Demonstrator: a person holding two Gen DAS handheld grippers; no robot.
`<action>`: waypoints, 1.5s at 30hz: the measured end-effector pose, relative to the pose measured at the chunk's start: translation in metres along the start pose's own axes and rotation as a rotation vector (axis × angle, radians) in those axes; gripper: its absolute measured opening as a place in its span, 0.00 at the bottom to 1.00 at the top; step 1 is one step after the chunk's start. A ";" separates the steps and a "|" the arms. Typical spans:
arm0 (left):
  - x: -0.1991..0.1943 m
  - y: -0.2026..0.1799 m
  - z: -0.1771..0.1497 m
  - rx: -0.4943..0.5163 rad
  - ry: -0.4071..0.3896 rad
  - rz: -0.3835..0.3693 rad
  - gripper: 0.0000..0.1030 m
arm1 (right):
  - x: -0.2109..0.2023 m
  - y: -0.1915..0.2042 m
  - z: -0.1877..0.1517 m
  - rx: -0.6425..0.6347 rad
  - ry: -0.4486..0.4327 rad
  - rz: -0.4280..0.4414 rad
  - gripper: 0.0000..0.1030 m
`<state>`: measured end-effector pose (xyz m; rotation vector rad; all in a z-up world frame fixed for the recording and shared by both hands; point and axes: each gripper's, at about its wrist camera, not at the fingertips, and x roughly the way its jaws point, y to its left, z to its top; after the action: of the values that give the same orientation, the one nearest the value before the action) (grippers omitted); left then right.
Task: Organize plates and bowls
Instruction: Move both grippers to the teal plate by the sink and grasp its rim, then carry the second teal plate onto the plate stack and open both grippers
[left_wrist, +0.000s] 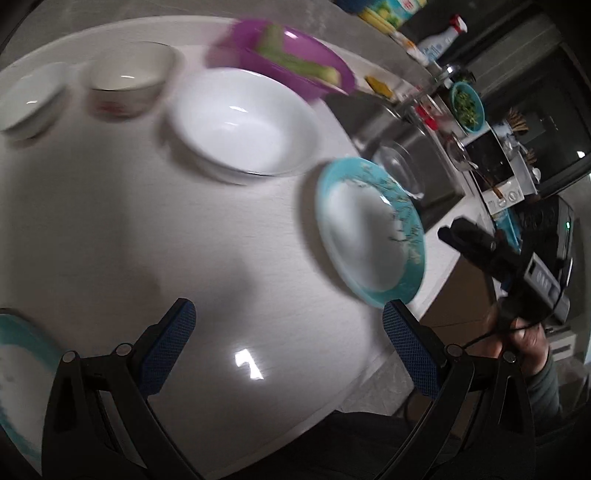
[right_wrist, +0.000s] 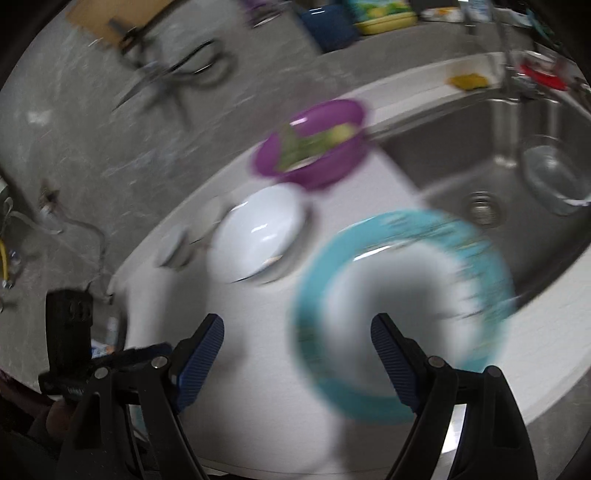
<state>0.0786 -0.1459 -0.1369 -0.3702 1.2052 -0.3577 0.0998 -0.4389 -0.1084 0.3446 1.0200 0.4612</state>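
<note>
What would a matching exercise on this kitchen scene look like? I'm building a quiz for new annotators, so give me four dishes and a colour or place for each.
Column one:
1. plastic bowl
2. large bowl
3. rimmed plate
4. glass bowl

Column two:
A. plain white, empty, on the counter
B. clear, lying in the steel sink
C. purple, with green vegetable pieces inside
D. turquoise border, white centre, near the counter edge by the sink

Pairs: 1-C, 2-A, 3-D, 4-B
</note>
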 end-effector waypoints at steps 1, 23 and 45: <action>0.007 -0.008 0.001 0.011 -0.004 0.025 1.00 | -0.004 -0.013 0.006 -0.008 0.006 -0.013 0.82; 0.134 -0.051 0.042 -0.014 0.102 0.156 0.67 | 0.050 -0.117 0.017 -0.004 0.207 0.006 0.49; 0.137 -0.051 0.045 -0.004 0.092 0.230 0.21 | 0.057 -0.111 0.016 0.016 0.300 -0.058 0.12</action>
<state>0.1608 -0.2498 -0.2132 -0.2169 1.3242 -0.1748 0.1625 -0.5050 -0.1958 0.2635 1.3225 0.4609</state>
